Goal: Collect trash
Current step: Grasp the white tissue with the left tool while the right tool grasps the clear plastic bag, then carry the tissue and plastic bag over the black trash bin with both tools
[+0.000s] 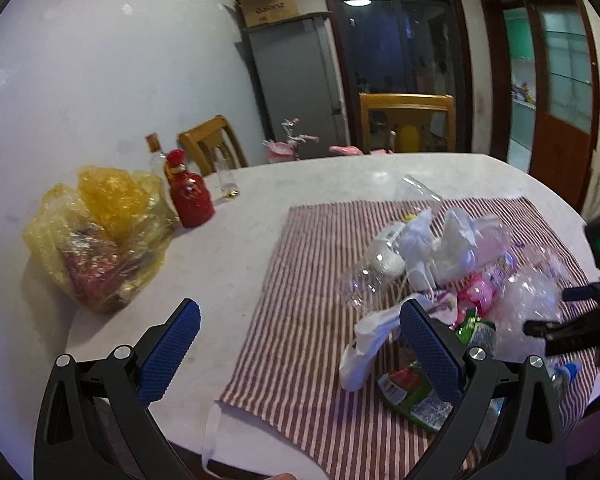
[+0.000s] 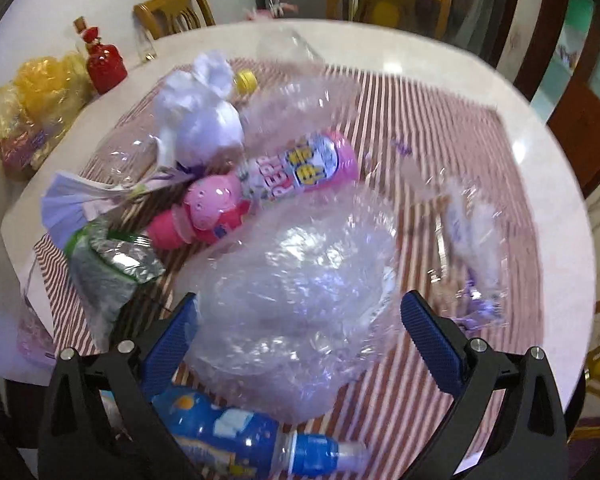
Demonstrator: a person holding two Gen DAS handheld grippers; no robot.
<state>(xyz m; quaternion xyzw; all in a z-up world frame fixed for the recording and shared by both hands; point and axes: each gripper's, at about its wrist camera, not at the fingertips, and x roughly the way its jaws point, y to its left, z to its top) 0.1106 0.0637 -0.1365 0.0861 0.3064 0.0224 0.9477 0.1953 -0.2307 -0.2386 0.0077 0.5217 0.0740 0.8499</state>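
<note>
A heap of trash lies on a striped cloth [image 1: 300, 280]: a clear crumpled plastic bag [image 2: 300, 280], a pink bottle [image 2: 268, 188], a blue bottle [image 2: 236, 440], a green foil wrapper [image 2: 104, 276], a tied white bag [image 2: 200, 116], clear bottles and white paper [image 1: 364, 344]. My right gripper [image 2: 300, 340] is open, with its jaws on either side of the clear plastic bag. My left gripper [image 1: 300, 344] is open and empty over the cloth's left part, its right finger [image 1: 428, 344] beside the heap. The right gripper also shows at the right edge of the left wrist view [image 1: 572, 320].
The white round table [image 1: 228, 208] also holds a yellow plastic bag [image 1: 96, 236], a red bottle [image 1: 188, 196] and a small glass [image 1: 226, 180] at the far left. Wooden chairs [image 1: 408, 120] stand behind the table. The table edge is close below both grippers.
</note>
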